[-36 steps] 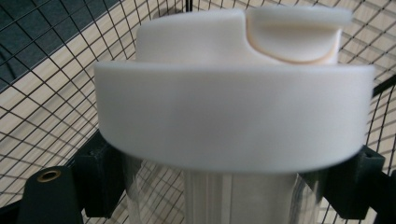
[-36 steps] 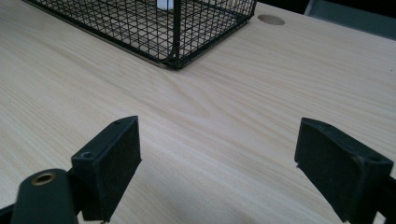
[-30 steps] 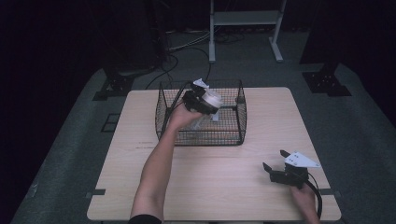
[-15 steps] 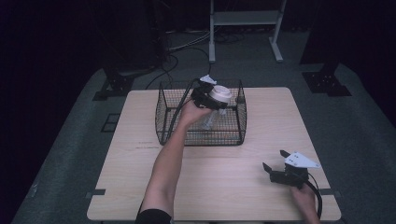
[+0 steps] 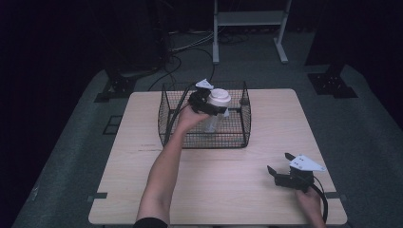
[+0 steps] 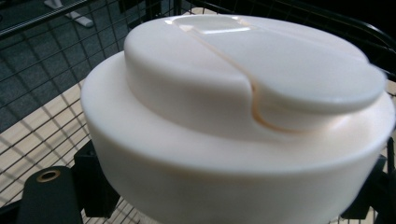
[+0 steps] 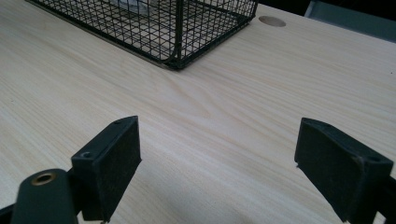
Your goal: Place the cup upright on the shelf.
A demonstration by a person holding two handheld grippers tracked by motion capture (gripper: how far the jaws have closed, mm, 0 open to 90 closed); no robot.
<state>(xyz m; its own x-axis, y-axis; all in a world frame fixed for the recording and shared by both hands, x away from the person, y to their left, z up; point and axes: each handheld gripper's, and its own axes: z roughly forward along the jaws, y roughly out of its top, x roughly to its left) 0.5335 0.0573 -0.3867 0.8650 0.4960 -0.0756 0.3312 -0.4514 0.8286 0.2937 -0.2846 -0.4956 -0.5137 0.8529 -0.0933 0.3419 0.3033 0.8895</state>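
A clear bottle with a cream-white flip lid hangs above the black wire basket, and my left gripper is shut on it just under the lid. Seen from the left gripper view, the lid looms close between the jaws, with the basket's mesh behind it. My right gripper rests low on the wooden table near the front right corner. Its jaws stand wide apart over bare wood, holding nothing; its black pads frame the tabletop in the right gripper view.
The basket's near corner lies ahead of the right gripper. A round hole marks the tabletop farther off. Beyond the table stand a white frame, cables and dark stands on the grey floor.
The left gripper has lifted the bottle up out of the basket's interior and a little to the right. The right gripper has stayed still.
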